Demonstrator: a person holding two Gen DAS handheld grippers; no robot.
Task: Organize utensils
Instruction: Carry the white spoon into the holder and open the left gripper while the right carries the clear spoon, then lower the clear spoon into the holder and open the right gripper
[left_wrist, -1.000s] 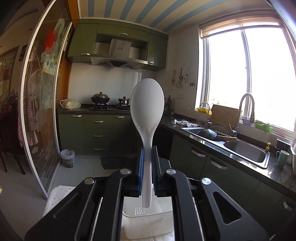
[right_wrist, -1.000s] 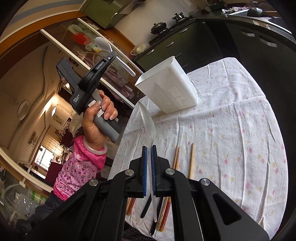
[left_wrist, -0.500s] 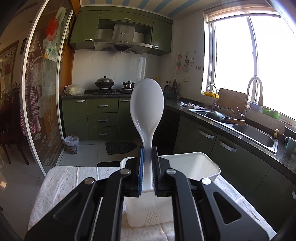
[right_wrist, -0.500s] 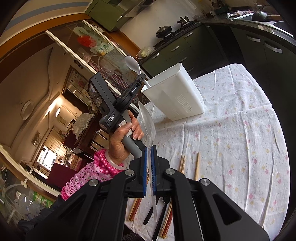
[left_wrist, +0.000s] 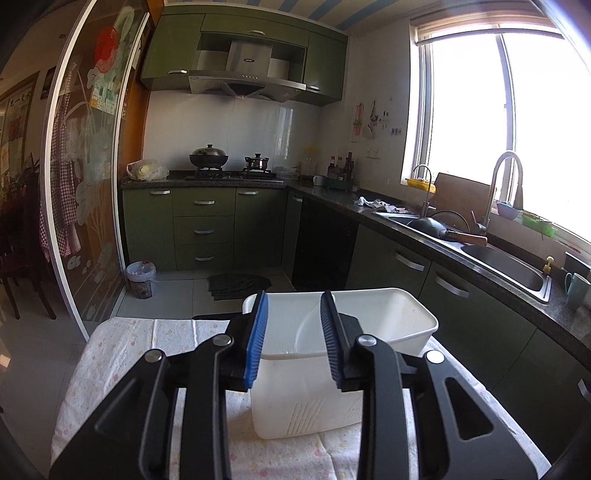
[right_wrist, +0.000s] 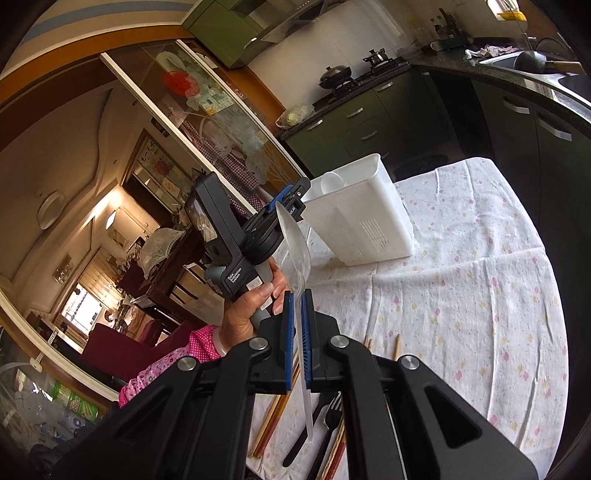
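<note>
- Utensils: 1 white spoon sits in my bin; left gripper gapes wide, empty.
- Right gripper clamps a clear spoon; chopsticks and fork wait on the near cloth.

Both wrist views share (closely) the caddy.
</note>
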